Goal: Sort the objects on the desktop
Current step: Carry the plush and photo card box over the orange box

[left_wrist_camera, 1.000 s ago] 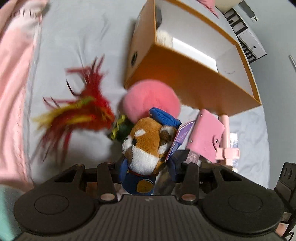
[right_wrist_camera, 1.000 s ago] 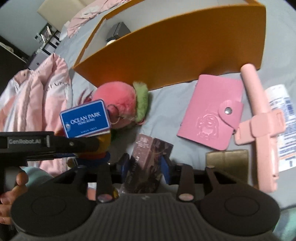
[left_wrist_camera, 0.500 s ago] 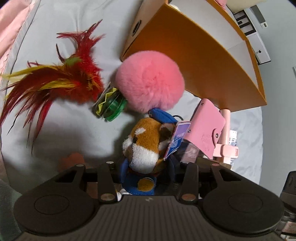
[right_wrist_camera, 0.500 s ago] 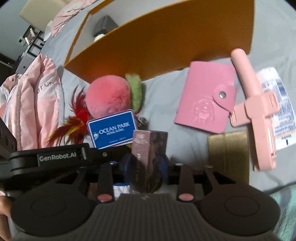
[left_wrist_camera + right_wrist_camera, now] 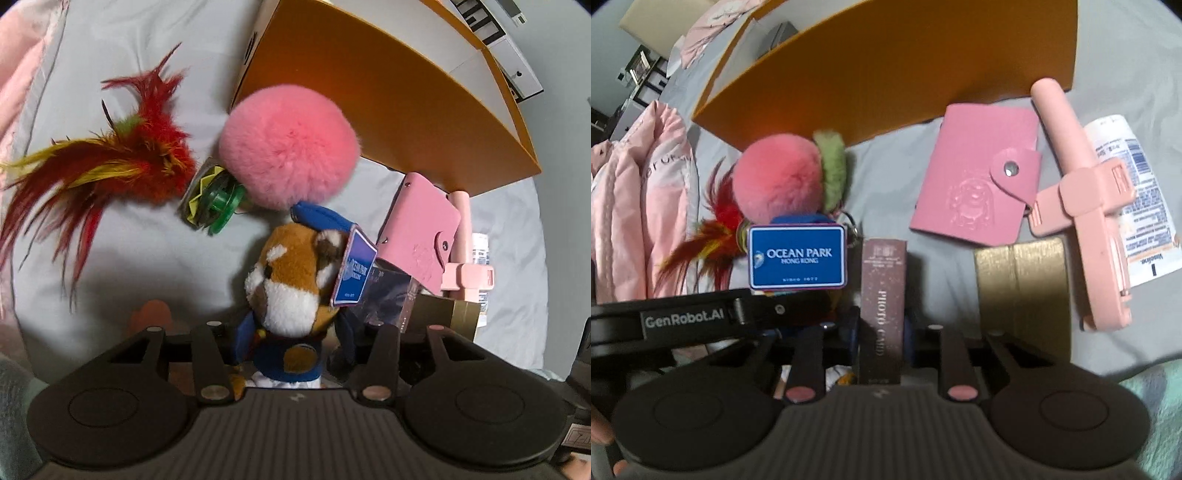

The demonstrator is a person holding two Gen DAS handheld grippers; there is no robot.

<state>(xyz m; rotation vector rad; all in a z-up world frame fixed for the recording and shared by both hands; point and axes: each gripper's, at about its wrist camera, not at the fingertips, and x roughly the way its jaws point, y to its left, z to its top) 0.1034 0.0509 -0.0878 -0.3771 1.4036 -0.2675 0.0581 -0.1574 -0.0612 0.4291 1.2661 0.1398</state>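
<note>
- The plush toy (image 5: 291, 280) is short soft pile, with a glossy printed card tag (image 5: 798, 256).
- The pompom (image 5: 288, 146) is long fluffy fur.
- The feather toy (image 5: 122, 166) has wispy feathers and a shiny green plastic wheel (image 5: 218, 205).
- The box (image 5: 905, 62) is smooth matt cardboard.
- The card wallet (image 5: 975, 177) looks like matt embossed leatherette with a metal snap.
- The slim carton (image 5: 882, 306) is speckled printed paperboard.
- The bedsheet (image 5: 129, 258) is plain matt cloth.

Plush fox (image 5: 291, 280) upright between blue pads, mauve card box (image 5: 882, 295) upright, pink pompom (image 5: 288, 146) against orange box (image 5: 388, 110)
</note>
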